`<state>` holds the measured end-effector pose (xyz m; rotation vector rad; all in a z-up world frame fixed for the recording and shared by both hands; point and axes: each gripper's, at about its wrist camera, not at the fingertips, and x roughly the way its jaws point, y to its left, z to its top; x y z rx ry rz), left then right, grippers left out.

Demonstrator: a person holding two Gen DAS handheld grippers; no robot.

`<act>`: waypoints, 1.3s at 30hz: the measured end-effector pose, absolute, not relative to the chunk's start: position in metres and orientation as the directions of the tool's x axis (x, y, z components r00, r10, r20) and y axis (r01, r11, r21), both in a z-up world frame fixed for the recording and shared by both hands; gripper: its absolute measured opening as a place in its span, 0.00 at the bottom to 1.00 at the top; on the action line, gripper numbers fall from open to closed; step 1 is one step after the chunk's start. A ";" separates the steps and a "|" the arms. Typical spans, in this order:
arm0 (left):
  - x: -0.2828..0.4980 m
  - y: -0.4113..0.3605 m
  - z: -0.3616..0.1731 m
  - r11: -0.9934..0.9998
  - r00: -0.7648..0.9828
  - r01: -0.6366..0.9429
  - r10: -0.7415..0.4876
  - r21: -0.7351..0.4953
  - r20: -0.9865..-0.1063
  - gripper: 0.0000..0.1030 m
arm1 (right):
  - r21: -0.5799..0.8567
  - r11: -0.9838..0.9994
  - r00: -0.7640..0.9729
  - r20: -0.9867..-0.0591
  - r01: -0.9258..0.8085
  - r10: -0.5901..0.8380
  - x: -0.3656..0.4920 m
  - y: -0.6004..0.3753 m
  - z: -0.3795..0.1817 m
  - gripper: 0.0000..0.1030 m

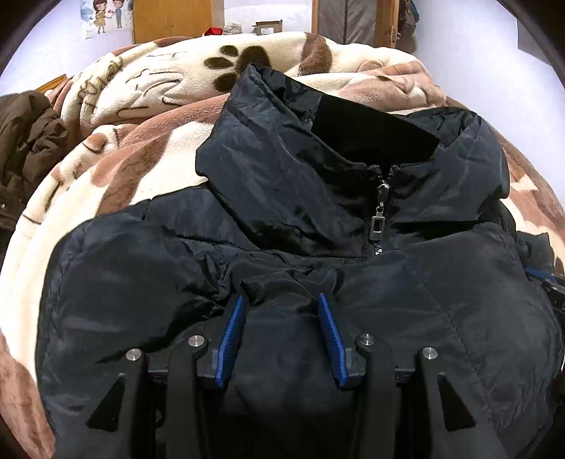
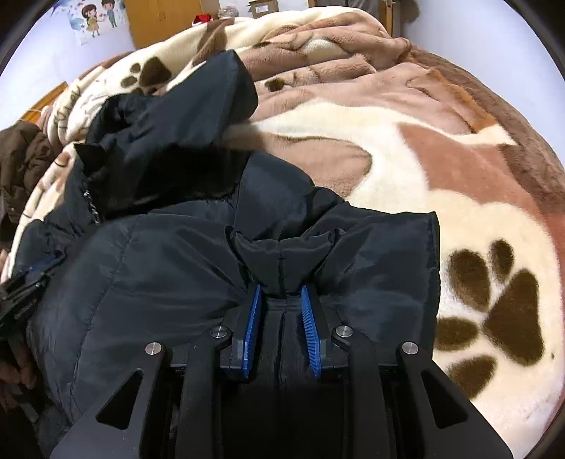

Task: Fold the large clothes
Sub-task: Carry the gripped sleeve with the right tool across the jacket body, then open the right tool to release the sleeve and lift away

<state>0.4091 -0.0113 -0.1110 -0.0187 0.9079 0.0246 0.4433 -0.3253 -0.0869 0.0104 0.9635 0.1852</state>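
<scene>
A black puffer jacket [image 1: 317,197] lies on the bed with its collar and hood toward the far side and its zip pull [image 1: 378,219] near the middle. My left gripper [image 1: 284,303] is shut on a thick, puffy fold of the jacket's front. The cloth fills the wide gap between the blue pads [image 1: 231,339] and bunches over the tips. My right gripper [image 2: 281,293] is shut on a gathered fold of the jacket [image 2: 169,268] near its right edge. The left gripper [image 2: 21,293] shows at the left rim of the right wrist view.
A cream and brown fleece blanket [image 2: 441,183] with paw prints covers the bed. A brown coat [image 1: 24,141] is heaped at the left side. Beyond the bed are a wooden cabinet [image 1: 173,19], a cardboard box [image 1: 268,26] and a wall poster [image 1: 102,16].
</scene>
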 end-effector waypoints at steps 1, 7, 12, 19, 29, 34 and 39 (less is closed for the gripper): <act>0.408 -0.012 -0.106 1.000 0.610 -0.025 0.015 -0.001 -0.792 0.44 | 0.097 0.984 0.557 -0.814 -0.147 0.164 0.442 -0.327 -0.083 0.23; 0.369 -0.002 -0.051 0.999 0.672 -0.007 -0.034 -0.052 -0.740 0.43 | 0.161 0.976 0.628 -0.747 -0.149 0.219 0.398 -0.343 -0.025 0.24; 0.340 -0.011 -0.059 0.998 0.678 0.035 -0.055 -0.043 -0.733 0.44 | 0.146 0.966 0.614 -0.749 -0.215 0.250 0.368 -0.329 -0.033 0.25; 0.358 -0.007 -0.105 0.997 0.613 -0.010 -0.054 -0.076 -0.788 0.46 | 0.123 0.971 0.538 -0.815 -0.206 0.217 0.392 -0.315 -0.081 0.24; 0.354 -0.007 -0.095 0.998 0.601 -0.012 -0.041 -0.061 -0.798 0.44 | 0.098 0.975 0.548 -0.814 -0.199 0.194 0.387 -0.311 -0.078 0.24; 0.359 0.006 -0.056 0.999 0.675 0.000 -0.026 -0.035 -0.738 0.43 | 0.097 0.982 0.645 -0.742 -0.165 0.181 0.385 -0.327 -0.039 0.24; 0.402 0.021 -0.091 0.998 0.592 -0.055 0.023 -0.012 -0.806 0.44 | 0.094 0.990 0.571 -0.809 -0.107 0.138 0.427 -0.339 -0.063 0.25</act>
